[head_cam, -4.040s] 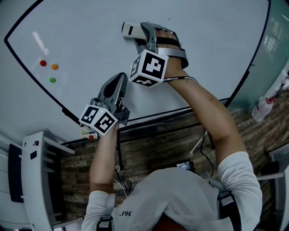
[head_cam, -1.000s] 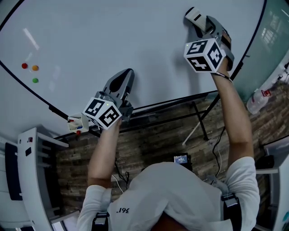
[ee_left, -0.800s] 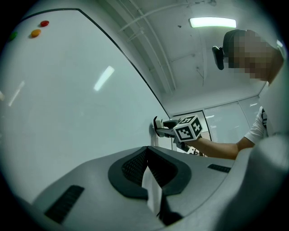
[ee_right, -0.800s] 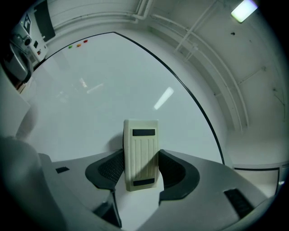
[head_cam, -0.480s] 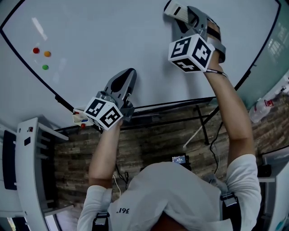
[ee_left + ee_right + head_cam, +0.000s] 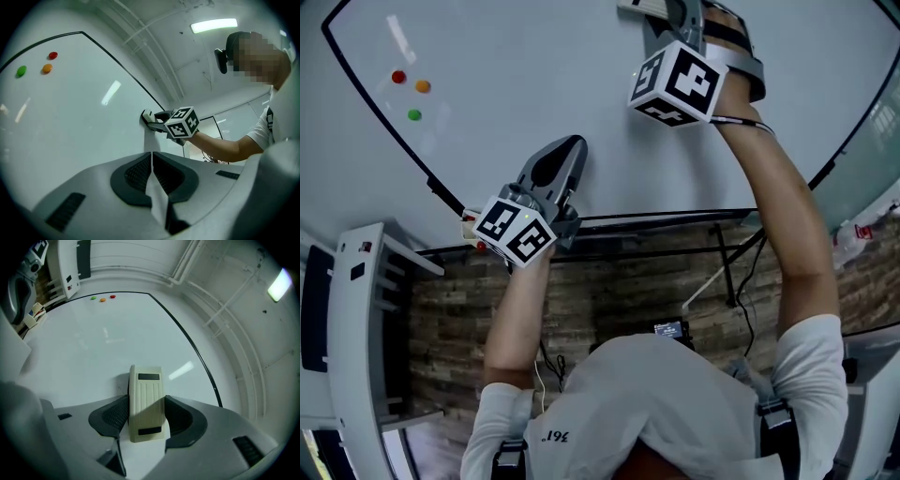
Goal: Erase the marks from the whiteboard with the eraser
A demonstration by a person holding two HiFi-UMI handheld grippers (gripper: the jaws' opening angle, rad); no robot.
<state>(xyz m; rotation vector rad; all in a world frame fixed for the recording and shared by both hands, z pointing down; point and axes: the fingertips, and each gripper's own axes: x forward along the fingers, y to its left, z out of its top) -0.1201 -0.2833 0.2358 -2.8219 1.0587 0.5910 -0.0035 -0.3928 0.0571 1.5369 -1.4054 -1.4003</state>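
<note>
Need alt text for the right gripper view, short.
The right gripper is shut on a cream eraser, holding it against a whiteboard. Three small dots, green, orange and red, sit near the board's far edge, and its black frame curves past on the right.

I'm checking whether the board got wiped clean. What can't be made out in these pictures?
- Wiping face of the eraser: right gripper view, turned toward the whiteboard, held in the right tongs.
- Top of the whiteboard: head view, cut off by the upper edge.
- Small item on the board's lower edge: head view, mostly behind the left tongs; too small to identify.
</note>
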